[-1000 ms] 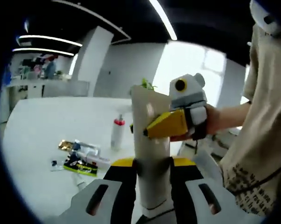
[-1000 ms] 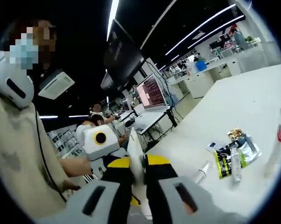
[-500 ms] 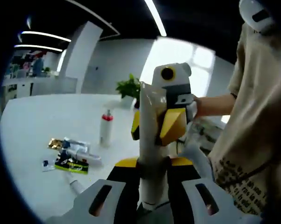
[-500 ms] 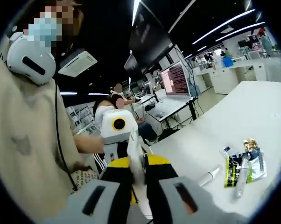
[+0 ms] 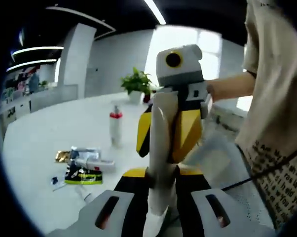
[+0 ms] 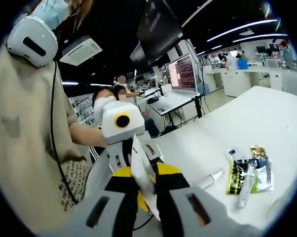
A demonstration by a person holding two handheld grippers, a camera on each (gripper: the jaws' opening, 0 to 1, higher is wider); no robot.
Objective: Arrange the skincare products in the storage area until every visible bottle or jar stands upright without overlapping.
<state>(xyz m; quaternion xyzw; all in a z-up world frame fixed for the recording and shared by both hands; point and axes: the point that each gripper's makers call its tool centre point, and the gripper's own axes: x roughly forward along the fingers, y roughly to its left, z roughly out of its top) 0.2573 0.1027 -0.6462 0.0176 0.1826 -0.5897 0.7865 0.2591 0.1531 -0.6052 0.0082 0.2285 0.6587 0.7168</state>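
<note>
I have both grippers clamped on the same white tube (image 5: 161,148) — the left gripper (image 5: 158,197) pinches its lower part, the right gripper (image 6: 141,190) grips it from the opposite side, and the tube is held above the near edge of the white table (image 5: 45,133). Its long axis runs up away from my left jaws, a little more upright than half a second ago. Farther out, the sachets (image 5: 82,165) lie flat, and beyond them a red-capped bottle (image 5: 116,127) stands upright.
</note>
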